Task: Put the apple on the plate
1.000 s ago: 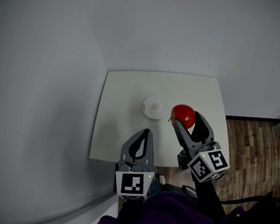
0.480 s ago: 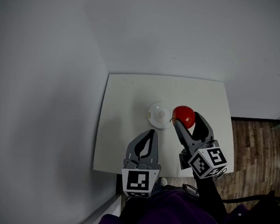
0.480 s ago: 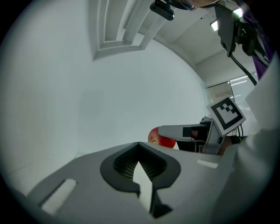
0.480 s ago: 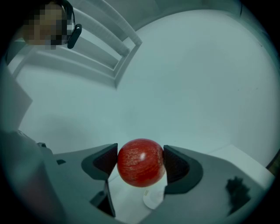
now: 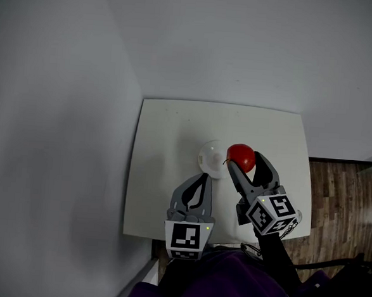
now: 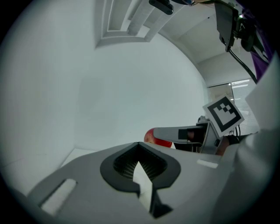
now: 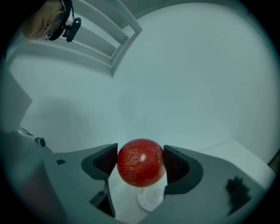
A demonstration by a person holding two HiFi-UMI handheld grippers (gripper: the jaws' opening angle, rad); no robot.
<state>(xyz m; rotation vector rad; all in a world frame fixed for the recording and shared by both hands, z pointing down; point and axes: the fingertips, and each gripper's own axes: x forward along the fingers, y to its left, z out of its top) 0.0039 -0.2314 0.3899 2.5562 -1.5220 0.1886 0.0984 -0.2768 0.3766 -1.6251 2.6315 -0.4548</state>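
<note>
Head view, frame centre: right gripper [image 5: 246,164] clamps apple [image 5: 241,155]; plate [image 5: 209,159] just left of it. Left gripper [image 5: 197,180] lower centre, jaws together, empty.

**A bare, office-like test room**

Two plain pale walls [image 5: 61,117] meet in a corner, and a small white desk [image 5: 158,187] stands pushed into that corner. A wood-plank floor [image 5: 338,200] runs along the desk's right side and meets the far wall at a dark skirting strip [image 5: 338,158]. In the left gripper view a rectangular framed panel [image 6: 124,19] sits in the flat white ceiling, the sort of fitting found in offices and labs
</note>
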